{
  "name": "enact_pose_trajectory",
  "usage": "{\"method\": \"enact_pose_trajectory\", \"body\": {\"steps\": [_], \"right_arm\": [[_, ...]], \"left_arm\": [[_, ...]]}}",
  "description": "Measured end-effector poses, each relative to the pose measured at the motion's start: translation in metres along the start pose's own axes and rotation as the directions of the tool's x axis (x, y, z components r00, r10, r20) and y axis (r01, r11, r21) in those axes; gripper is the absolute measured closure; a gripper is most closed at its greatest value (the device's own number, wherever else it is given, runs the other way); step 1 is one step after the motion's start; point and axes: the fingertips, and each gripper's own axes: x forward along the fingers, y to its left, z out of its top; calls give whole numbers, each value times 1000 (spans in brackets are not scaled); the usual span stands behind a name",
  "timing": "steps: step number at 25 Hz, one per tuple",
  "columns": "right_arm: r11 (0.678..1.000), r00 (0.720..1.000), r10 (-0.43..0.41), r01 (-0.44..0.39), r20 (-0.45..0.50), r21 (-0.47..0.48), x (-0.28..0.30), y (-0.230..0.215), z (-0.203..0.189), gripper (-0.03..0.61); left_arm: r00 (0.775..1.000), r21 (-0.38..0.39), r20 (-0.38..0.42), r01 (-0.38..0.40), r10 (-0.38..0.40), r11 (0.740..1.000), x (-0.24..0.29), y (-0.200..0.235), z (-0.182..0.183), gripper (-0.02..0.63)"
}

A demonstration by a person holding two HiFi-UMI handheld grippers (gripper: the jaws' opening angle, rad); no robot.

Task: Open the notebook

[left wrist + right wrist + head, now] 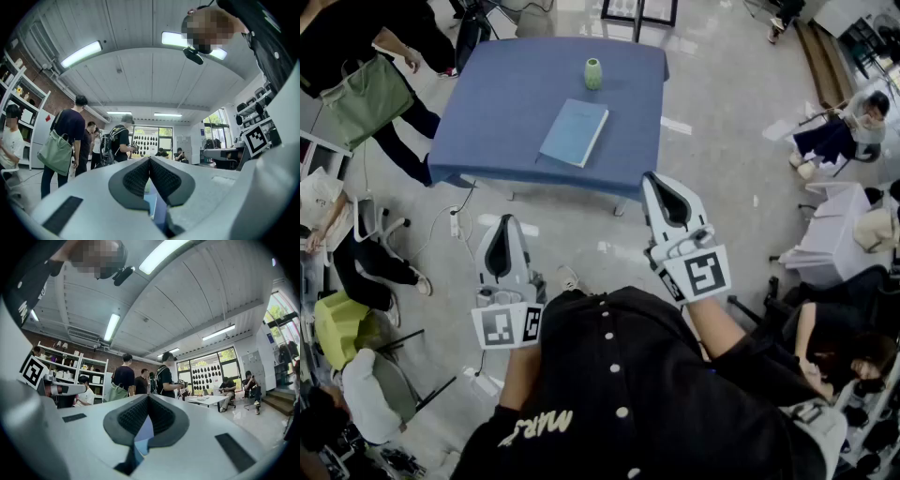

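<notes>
Two clenched, empty tools, left gripper and right gripper, jaws pressed together, held over floor short of blue desk, closed blue notebook flat mid-desk, green vase beyond.

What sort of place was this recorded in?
Probably a shared lab or open office: a blue-covered table on a polished floor, swivel office chairs, wall shelving and ceiling strip lights, with several people around.

Notebook: matt blue cover.
Table: matt blue cloth.
Vase, far: green, faintly glossy.
Floor: grey, polished.
Left gripper, right gripper: smooth white plastic, black textured pads.
</notes>
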Motion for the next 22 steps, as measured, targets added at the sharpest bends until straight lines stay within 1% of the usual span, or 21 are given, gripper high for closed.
{"method": "enact_pose_trajectory", "body": {"steps": [7, 11, 13, 19, 21, 22], "right_arm": [[1000, 999, 21, -20, 30, -9, 9, 5, 6, 578], [1000, 998, 20, -22, 64, 20, 12, 11, 8, 578], [999, 998, 24, -25, 53, 25, 15, 15, 6, 578], [1000, 1000, 2, -2, 8, 10, 26, 23, -1, 577], [1000, 1000, 0, 0, 10, 6, 30, 26, 0, 577], [1000, 1000, -2, 2, 10, 4, 32, 27, 0, 577]], "left_arm": [[1000, 3, 0, 1, -1, 1000, 4, 4, -2, 611], [1000, 0, -7, -2, 2, 1000, 1, 11, -6, 611], [1000, -2, -10, 0, 0, 1000, 2, 14, -7, 611], [1000, -13, -20, 16, -16, 1000, 9, 28, -11, 611], [999, 1, -39, 32, -32, 999, 14, 31, -15, 609], [997, 14, -56, 52, -51, 999, 17, 30, -19, 609]]}}
